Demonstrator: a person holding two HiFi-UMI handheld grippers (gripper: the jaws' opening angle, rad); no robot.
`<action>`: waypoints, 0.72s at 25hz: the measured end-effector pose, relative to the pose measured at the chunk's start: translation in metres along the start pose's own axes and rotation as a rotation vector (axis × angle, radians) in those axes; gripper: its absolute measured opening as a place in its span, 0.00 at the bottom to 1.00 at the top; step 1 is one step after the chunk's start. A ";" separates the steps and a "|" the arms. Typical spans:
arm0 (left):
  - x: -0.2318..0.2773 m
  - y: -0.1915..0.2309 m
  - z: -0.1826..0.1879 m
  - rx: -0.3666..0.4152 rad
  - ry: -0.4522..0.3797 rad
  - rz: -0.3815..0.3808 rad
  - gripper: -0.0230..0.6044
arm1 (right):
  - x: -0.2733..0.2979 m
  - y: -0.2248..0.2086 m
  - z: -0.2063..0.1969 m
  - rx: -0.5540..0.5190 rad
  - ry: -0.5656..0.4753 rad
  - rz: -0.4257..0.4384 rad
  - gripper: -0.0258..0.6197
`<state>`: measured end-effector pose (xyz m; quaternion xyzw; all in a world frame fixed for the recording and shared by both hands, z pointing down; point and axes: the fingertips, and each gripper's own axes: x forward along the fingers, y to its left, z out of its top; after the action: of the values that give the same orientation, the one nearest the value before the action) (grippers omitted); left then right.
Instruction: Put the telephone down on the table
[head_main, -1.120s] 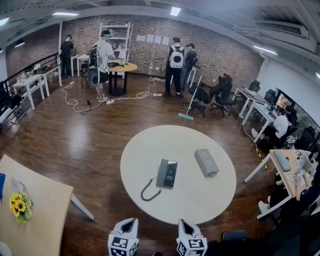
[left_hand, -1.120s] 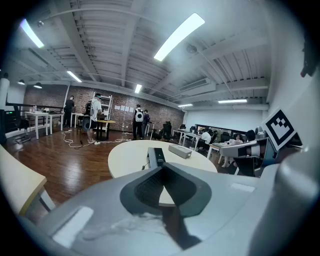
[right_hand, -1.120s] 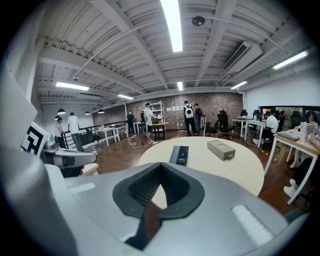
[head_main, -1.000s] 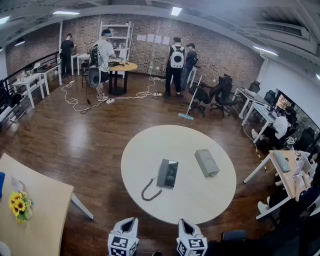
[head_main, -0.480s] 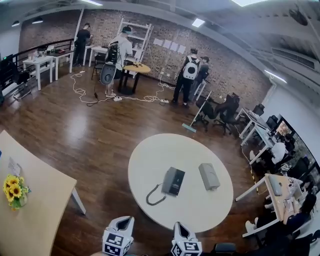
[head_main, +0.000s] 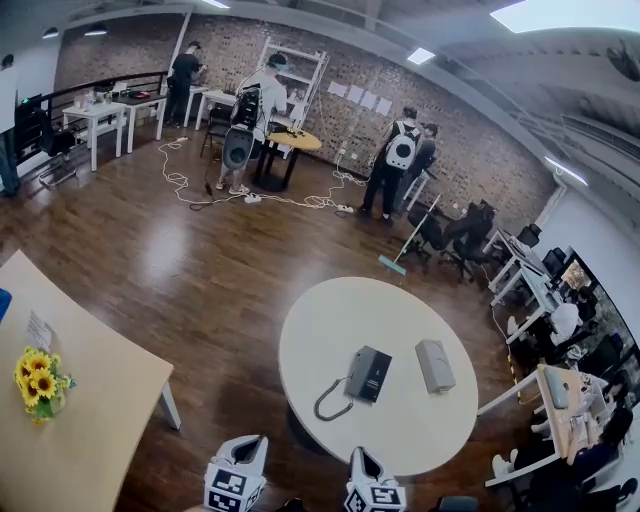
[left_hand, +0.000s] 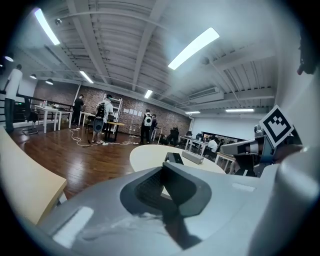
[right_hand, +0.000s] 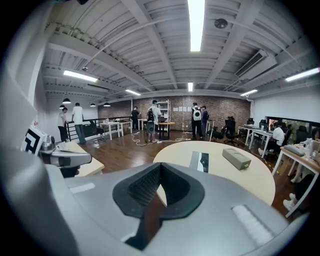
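Pale cream and round, the tabletop (head_main: 330, 330) stands on a dark wooden floor (head_main: 200, 260). The telephone (head_main: 368, 374) lies flat on it, a dark block a little right of the middle. Its coiled cord (head_main: 328, 402) loops off the near left end and rests on the tabletop too. Just to the telephone's right, not touching it, lies a grey oblong box (head_main: 435, 365). The left hand-held gripper (left_hand: 165, 169) is closed, its dark pads meeting with nothing between them. It sits short of the tabletop's near edge and points toward the telephone. The right hand-held gripper (right_hand: 159, 169) is likewise closed and empty, beside the left one and well apart from the telephone. At lower left a second, wood-coloured table (head_main: 90, 430) carries a bunch of sunflowers (head_main: 38, 376). Farther back several people (head_main: 400, 160) stand near a brick wall (head_main: 225, 45), with cables (head_main: 290, 200) strewn across the floor
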<state>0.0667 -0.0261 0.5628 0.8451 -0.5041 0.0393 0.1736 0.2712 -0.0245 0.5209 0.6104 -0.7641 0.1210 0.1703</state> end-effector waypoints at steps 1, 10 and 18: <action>0.001 0.003 -0.001 -0.002 0.000 0.001 0.06 | 0.004 -0.001 -0.001 0.002 -0.001 -0.004 0.03; 0.042 0.024 -0.001 -0.022 0.024 0.066 0.06 | 0.062 -0.031 0.008 0.016 0.002 0.021 0.03; 0.120 0.023 0.033 0.028 0.016 0.133 0.06 | 0.132 -0.097 0.030 -0.014 -0.020 0.042 0.03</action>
<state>0.1014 -0.1477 0.5667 0.8117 -0.5572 0.0646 0.1627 0.3358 -0.1761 0.5448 0.5940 -0.7794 0.1128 0.1642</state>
